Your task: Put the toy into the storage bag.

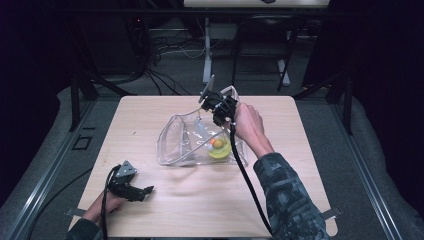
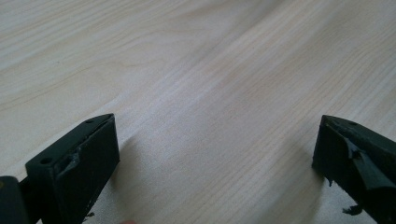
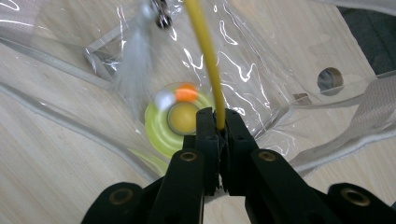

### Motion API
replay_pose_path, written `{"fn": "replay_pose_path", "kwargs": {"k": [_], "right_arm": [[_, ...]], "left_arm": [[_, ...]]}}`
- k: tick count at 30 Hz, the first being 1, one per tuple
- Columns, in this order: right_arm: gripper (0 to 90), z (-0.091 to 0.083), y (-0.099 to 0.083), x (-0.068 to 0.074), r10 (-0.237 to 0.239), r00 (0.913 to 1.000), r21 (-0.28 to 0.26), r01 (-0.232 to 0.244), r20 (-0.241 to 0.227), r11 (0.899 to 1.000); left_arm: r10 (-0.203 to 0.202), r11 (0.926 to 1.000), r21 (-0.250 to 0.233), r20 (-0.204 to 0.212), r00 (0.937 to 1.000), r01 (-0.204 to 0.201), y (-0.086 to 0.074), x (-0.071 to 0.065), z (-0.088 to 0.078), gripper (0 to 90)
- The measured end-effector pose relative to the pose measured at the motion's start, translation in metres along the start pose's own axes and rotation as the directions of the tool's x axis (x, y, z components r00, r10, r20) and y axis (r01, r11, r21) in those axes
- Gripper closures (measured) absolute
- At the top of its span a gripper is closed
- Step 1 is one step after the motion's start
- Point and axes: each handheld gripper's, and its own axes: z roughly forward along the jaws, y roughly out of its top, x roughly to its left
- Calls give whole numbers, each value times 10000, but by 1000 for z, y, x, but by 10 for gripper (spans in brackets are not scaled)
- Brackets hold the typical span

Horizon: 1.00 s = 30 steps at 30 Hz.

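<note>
The right gripper pinches a thin yellow cord above the clear bag mid-table — yellow toy inside. The left gripper rests near the table front — jaws wide, holding nothing.

Left gripper: low over the near-left worktop, jaws spread wide.
Right gripper: raised mid-worktop, jaws pinched together on a thin yellow strand.

One clear bag, one yellow ring toy inside, one yellow rod, perhaps a strap.
</note>
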Motion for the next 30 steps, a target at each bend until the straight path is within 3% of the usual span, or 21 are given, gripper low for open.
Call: {"fn": "replay_pose_path", "kwargs": {"k": [2, 13, 17, 21, 26, 30], "right_arm": [[873, 2, 0, 0, -97, 9999, 287, 93, 121, 9995], [870, 8, 0, -1, 85, 9995, 555, -102, 303, 9984], [857, 6, -1, -1, 305, 9989, 284, -315, 354, 9991], [800, 1, -3, -3, 385, 9987, 156, -390, 332, 9991], [706, -11, -6, -7, 789, 9969, -405, -787, 47, 9961], [572, -24, -9, -11, 1071, 9942, -831, -1074, -72, 9907]], "left_arm": [[-2, 10000, 9, -2, 10000, 2, 0, 0, 0, 2], [4, 10000, 3, -3, 10000, -4, 0, 0, 0, 2], [-1, 10000, 11, -3, 10000, 1, 0, 0, 0, 3], [0, 10000, 0, -4, 10000, 0, 0, 0, 0, 2], [-3, 10000, 9, -1, 10000, 3, 0, 0, 0, 2], [-6, 10000, 7, -6, 10000, 6, 0, 0, 0, 2]]}}
